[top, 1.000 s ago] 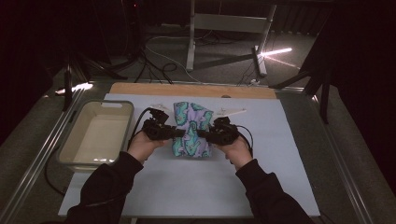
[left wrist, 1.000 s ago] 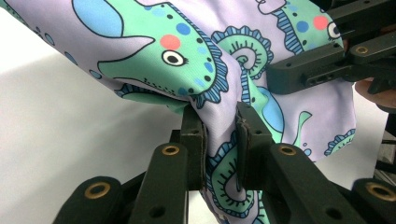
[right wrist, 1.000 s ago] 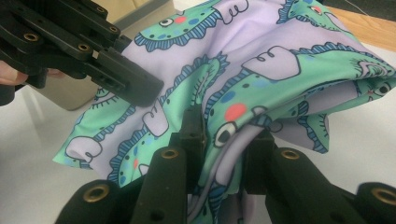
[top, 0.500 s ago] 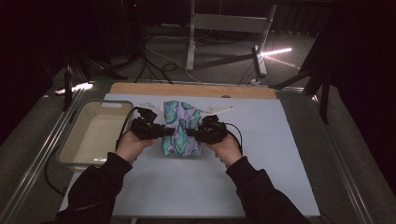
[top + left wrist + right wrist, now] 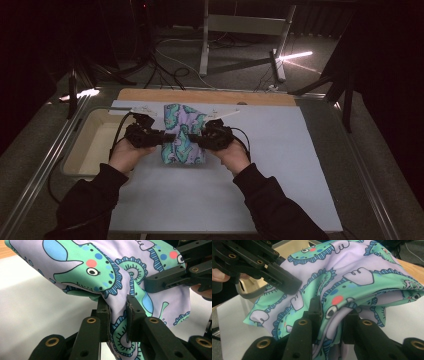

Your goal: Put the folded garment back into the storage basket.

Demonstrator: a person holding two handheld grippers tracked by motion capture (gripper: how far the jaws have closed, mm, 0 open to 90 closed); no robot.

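Cloth (image 5: pixel 183 134) near the bench's (image 5: pixel 280 165) far edge: my left tongs (image 5: pixel 167 138) and right tongs (image 5: pixel 198 140) each pinch a fold.

Left gripper (image 5: pixel 167 138) and right gripper (image 5: pixel 199 138) face inward, jaws clamped.
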